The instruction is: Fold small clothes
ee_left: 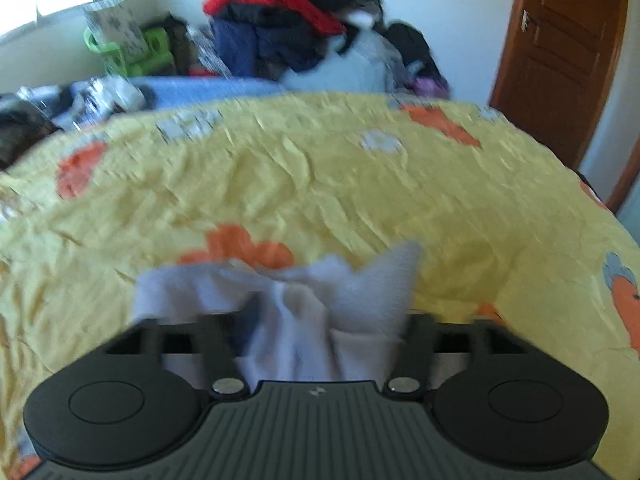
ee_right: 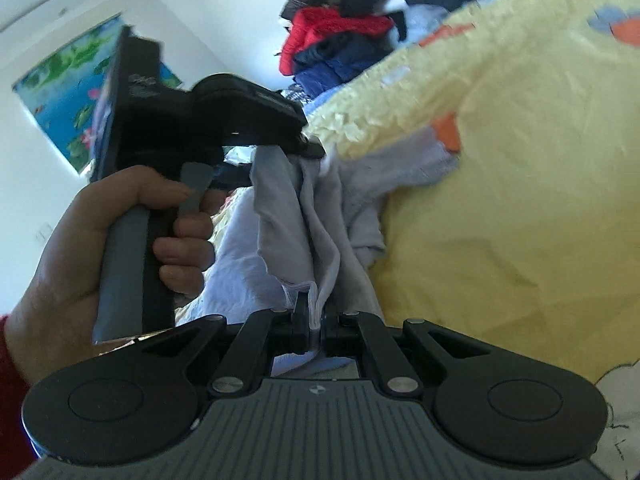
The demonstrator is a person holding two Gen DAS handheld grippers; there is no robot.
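i see a yellow bedspread (ee_left: 320, 184) with orange and white flower prints filling most of the left wrist view, crumpled and blurred. behind it, at the far side of the room, a pile of clothes (ee_left: 292, 28) in red, navy and black stands against the white wall, with a brown wooden door (ee_left: 568, 52) at the far right and a green plastic item (ee_left: 132, 48) to the far left. in the right wrist view a blue picture with green leaves (ee_right: 68, 108) hangs on the far left wall. the pale lilac garment (ee_right: 308, 220) hangs bunched between my two tools, just beside the bedspread. my left hand (ee_right: 100, 240), with a red sleeve at the wrist, wraps the grey handle of the left gripper (ee_left: 320, 320); its jaws stand wide, with the garment's folds lying loosely between them, and i cannot see either pad pressing the cloth. the right gripper (ee_right: 316, 326) is nearest in its own view, jaws drawn narrow and pinching a hemmed edge of the garment.
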